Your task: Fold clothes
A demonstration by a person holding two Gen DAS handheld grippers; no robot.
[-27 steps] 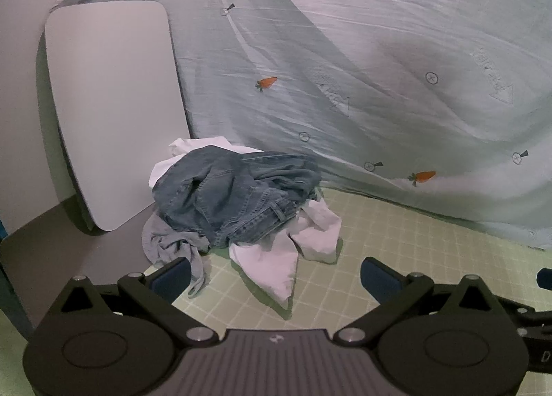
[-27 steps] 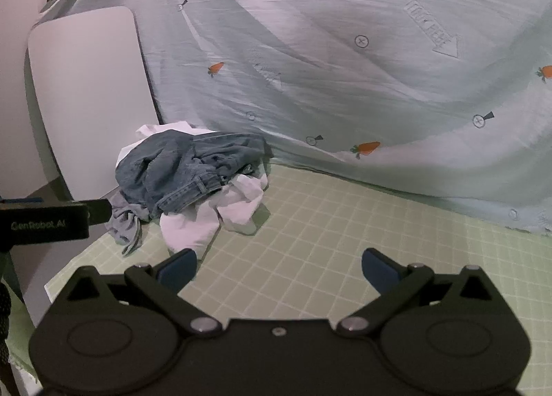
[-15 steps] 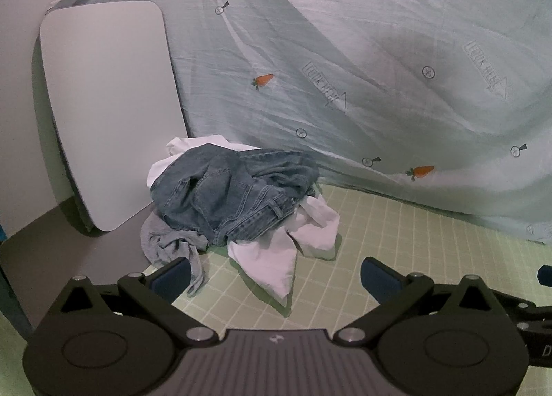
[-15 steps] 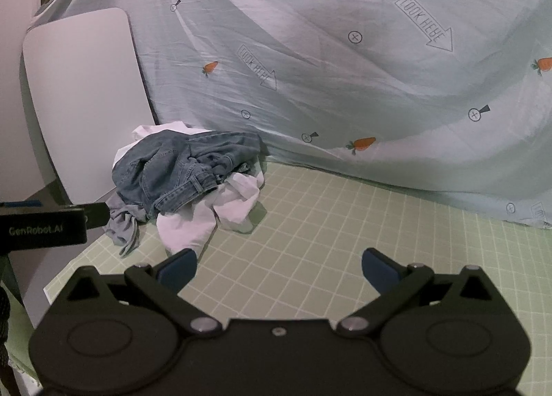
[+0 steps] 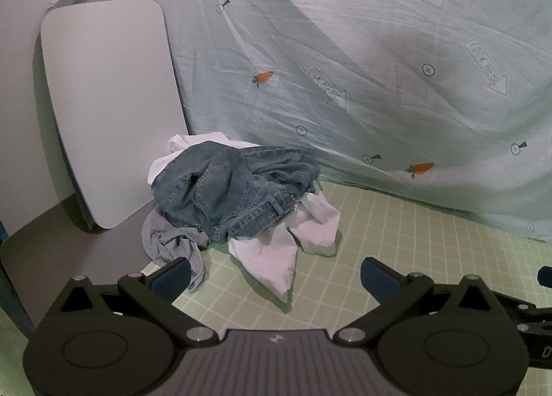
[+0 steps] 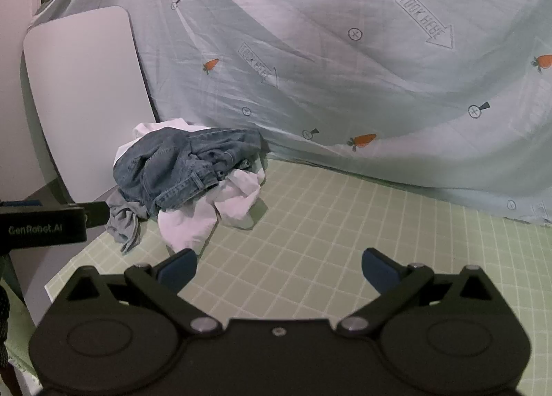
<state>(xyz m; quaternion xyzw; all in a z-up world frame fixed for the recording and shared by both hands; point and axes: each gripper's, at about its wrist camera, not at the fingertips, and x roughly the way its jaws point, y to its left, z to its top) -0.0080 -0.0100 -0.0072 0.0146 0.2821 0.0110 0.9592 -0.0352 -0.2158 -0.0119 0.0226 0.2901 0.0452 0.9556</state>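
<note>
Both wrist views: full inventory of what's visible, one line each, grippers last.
jeans: 1, blue denim, crumpled on top of the clothes pile at the mat's far left.
white garment: at least 1, white, under the jeans, spilling toward the camera.
grey garment: 1, light grey, pile's left edge, partly off the mat.
grid mat: 1, pale green, covering the work surface.
bedsheet: 1, pale blue with carrot and arrow prints, draped behind.
white board: 1, white, rounded corners, leaning at left.
left gripper: 1, black with blue pads, open, empty.
right gripper: 1, same, open, empty.
</note>
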